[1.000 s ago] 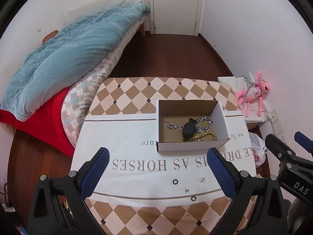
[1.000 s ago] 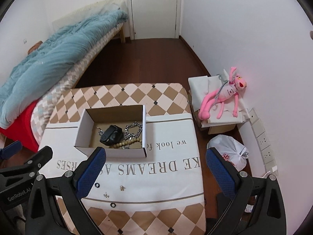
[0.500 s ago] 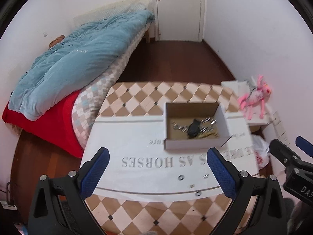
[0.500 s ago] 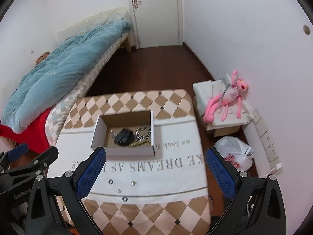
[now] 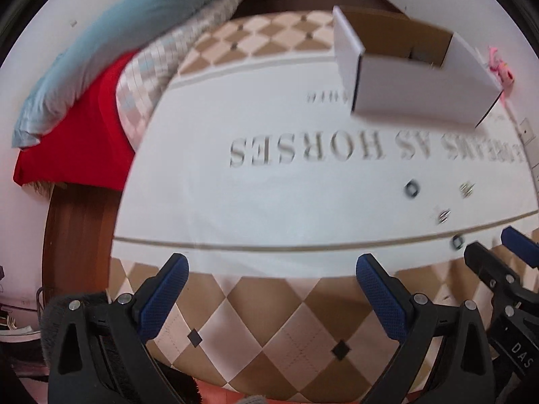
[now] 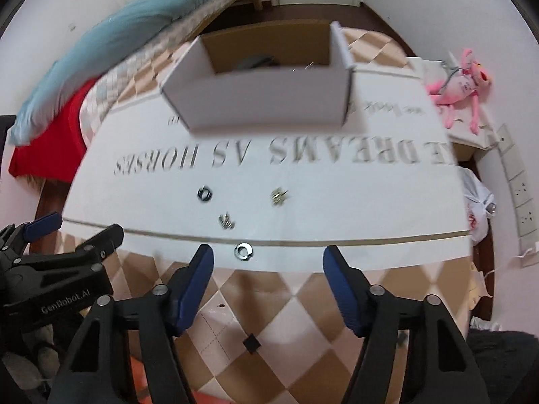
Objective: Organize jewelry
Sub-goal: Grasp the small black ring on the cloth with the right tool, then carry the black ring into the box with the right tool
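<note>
My right gripper is spread wide and holds nothing; my left gripper likewise. The nearest ring lies on the tablecloth just ahead of my right fingertips, slightly left of centre — the right hand is clearly nearer. Beyond it lie a dark ring and two small metal pieces. The cardboard box stands farther back — something dark lies inside, otherwise hidden by its front wall.
</note>
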{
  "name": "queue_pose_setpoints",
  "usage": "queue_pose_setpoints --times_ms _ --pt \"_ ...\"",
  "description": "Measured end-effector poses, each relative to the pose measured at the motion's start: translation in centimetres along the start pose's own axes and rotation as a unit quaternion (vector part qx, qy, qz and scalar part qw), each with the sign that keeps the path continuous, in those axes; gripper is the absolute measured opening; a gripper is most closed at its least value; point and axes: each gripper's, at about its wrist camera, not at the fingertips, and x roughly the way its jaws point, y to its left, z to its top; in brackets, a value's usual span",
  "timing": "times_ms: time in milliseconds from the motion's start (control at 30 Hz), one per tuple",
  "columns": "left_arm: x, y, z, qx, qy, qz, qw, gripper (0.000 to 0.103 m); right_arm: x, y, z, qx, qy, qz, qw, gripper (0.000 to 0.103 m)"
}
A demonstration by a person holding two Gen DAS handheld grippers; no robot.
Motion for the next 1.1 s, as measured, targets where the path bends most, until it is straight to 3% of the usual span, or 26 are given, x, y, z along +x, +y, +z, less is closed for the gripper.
queue_pose_setpoints --times_ms 133,167,267,333,600,1000,1100 --pt "1.2 0.4 -0.5 -0.003 0.011 -0.004 0.9999 0.102 1.2 1.2 -0.3 -0.02 -0.001 -0.001 1.0 0.055" --pt "1.4 0.5 -0.6 -0.002 0.013 -0.005 0.9999 0.102 1.6 1.4 -0.4 -0.024 0.003 -0.005 1.0 0.046" --pt "1.6 0.5 -0.8 -0.001 0.017 -0.008 0.9998 0.102 1.8 2.3 -0.6 -0.044 -0.009 -0.025 0.999 0.033" --pt "1.8 0.4 -0.8 -0.001 0.019 -0.01 0.9998 0.102 1.9 2.7 -0.8 -0.052 -0.014 -0.036 0.998 0.013" --pt "1.5 0.1 -0.7 0.004 0.017 -0.018 0.9997 0.102 1.0 1.7 -1.0 -0.039 -0.021 -0.03 0.999 0.013" --pt "-0.8 -7.2 0.2 0.015 -0.004 -0.104 0.9944 0.101 -2.1 -6.3 -0.3 0.071 -0.046 -0.053 0.995 0.013" --pt "-0.7 -8.9 0.5 0.024 -0.011 -0.107 0.9939 0.091 -2.0 -7.3 -0.5 0.086 -0.046 -0.055 0.994 0.013"
